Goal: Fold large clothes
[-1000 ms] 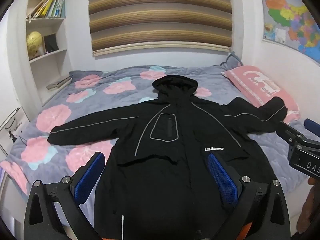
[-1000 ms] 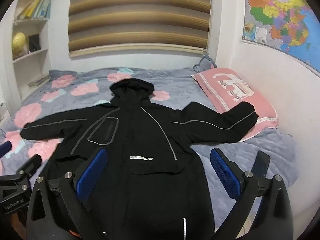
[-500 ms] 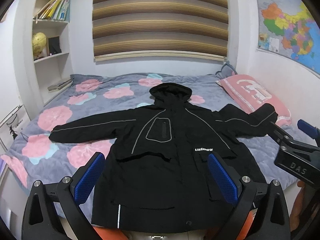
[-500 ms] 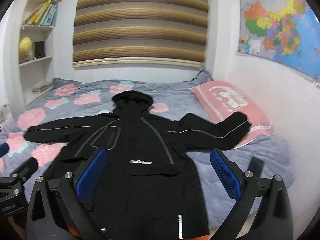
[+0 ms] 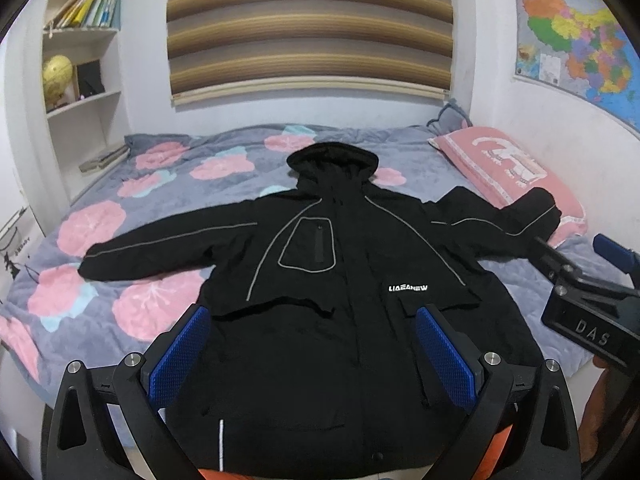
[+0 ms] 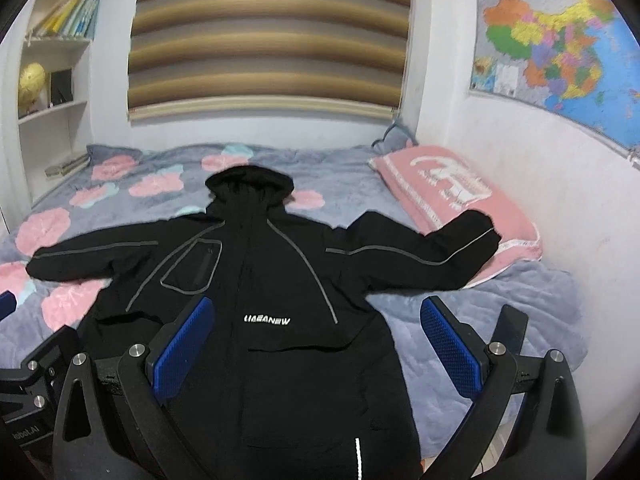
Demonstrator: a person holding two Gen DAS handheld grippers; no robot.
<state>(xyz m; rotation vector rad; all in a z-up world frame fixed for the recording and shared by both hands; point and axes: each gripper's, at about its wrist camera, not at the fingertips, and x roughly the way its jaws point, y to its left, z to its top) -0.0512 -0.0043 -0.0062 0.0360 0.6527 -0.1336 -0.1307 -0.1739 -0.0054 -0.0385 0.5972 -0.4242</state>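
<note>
The black hooded jacket (image 5: 340, 280) is lying face up and spread flat on the bed (image 5: 120, 240), hood toward the striped window blind (image 5: 308, 32), both sleeves stretched outward. The sleeve on the map side is resting with its cuff on the pink pillow (image 6: 460, 184). No fold is showing yet; the task is judged to be at its start.

The left tongs (image 5: 312, 350) are hovering above the lower hem, spread wide and holding nothing. The right tongs (image 6: 320, 346) are likewise gaping wide and empty, sitting over the jacket's lower right side.

For a sound first fold, each pair of tongs is best closing on a sleeve cuff or shoulder seam, pinching only the sleeve layer. The cuff on the pillow is lying raised, so it is probably needing a lift clear before being carried across the chest. The fabric looks thick and loose, so the creases may be needing smoothing.
</note>
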